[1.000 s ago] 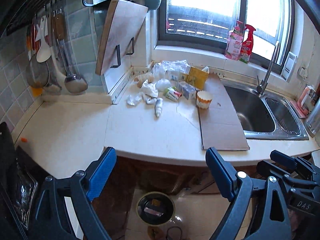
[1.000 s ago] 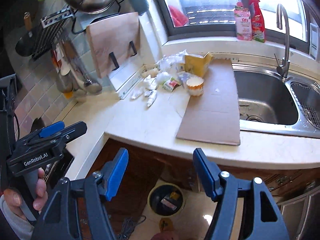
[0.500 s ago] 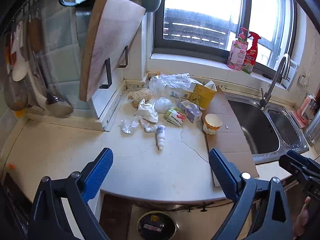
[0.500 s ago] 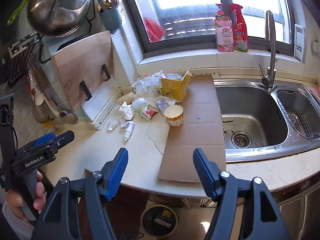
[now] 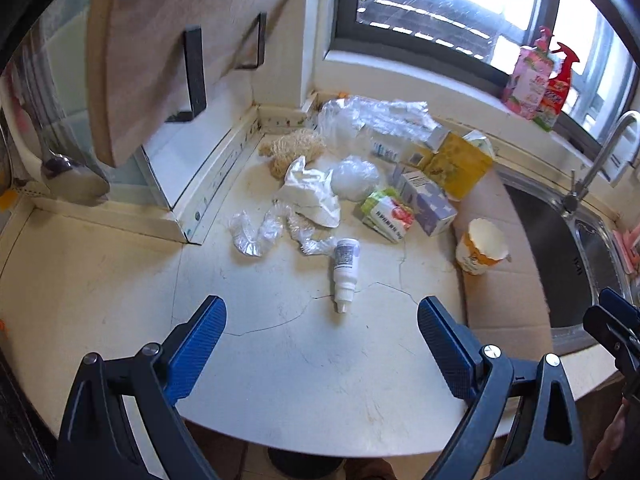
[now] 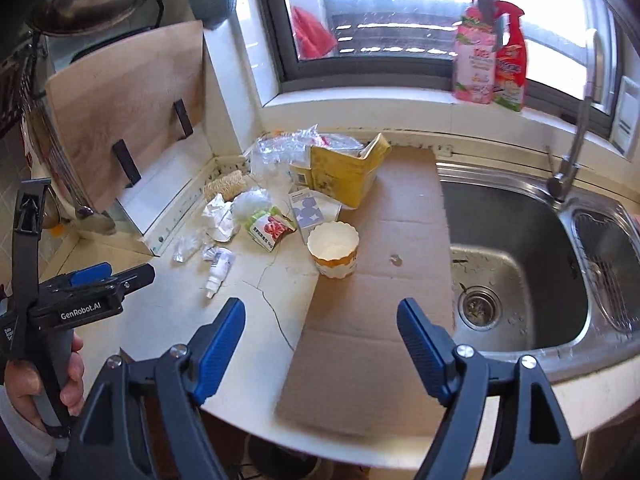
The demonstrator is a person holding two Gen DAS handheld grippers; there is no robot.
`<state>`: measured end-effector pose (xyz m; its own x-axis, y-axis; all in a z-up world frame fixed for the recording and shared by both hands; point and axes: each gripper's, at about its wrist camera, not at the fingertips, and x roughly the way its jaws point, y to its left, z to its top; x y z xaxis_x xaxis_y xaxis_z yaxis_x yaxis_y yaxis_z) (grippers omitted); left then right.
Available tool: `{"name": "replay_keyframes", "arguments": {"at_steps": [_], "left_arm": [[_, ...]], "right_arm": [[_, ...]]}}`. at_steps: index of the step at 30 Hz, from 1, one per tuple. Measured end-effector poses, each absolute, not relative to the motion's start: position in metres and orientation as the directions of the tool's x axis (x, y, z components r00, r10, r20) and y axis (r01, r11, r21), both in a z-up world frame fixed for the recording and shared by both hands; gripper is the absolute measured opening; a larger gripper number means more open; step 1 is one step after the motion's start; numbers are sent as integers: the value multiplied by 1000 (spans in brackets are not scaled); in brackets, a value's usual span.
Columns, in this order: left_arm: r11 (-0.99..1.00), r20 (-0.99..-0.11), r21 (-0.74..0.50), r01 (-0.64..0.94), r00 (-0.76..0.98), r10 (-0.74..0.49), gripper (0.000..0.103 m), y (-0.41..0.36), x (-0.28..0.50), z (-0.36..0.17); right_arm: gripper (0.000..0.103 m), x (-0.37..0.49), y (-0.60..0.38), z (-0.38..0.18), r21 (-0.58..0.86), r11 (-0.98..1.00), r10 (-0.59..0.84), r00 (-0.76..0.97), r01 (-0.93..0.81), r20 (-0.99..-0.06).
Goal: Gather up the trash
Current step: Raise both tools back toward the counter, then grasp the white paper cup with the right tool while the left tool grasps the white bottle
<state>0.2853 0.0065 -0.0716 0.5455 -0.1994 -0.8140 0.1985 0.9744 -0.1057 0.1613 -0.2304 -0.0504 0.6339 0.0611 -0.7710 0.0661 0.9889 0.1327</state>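
Note:
A pile of trash lies in the counter corner: a small white bottle (image 5: pixel 346 274) (image 6: pixel 218 270) on its side, clear crumpled plastic (image 5: pixel 256 230), a white crumpled wrapper (image 5: pixel 312 196), a green-and-red packet (image 5: pixel 386 212) (image 6: pixel 270 230), a lilac box (image 5: pixel 426 200), a yellow carton (image 5: pixel 460 164) (image 6: pixel 346 174) and a paper cup (image 5: pixel 480 246) (image 6: pixel 333 249). My left gripper (image 5: pixel 322 320) is open and empty, just short of the bottle. My right gripper (image 6: pixel 321 322) is open and empty over the cardboard sheet (image 6: pixel 372 320), short of the cup.
A steel sink (image 6: pixel 516 256) with a tap (image 6: pixel 576 140) lies right of the cardboard. A wooden cutting board (image 6: pixel 124 108) leans on a rack at the left. Two spray bottles (image 6: pixel 490 60) stand on the window sill. A ladle (image 5: pixel 68 176) hangs left.
Both grippers have moved forward and up over the counter toward the trash pile. The bin on the floor has dropped almost out of view. Both stay open.

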Motion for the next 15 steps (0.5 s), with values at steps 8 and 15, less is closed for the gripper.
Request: {"name": "replay_keyframes", "arguments": {"at_steps": [8,15], "left_arm": [[991,-876,-84,104,466,-123,95,-13,331,-116],[994,-906,-78,71,411,-100,87,-36,358,-143]], "right_arm": [[79,237,-239,-101,120,991,136,546,-65,-827],[79,277,-237,-131,76,988,133,498,-133,-857]]}}
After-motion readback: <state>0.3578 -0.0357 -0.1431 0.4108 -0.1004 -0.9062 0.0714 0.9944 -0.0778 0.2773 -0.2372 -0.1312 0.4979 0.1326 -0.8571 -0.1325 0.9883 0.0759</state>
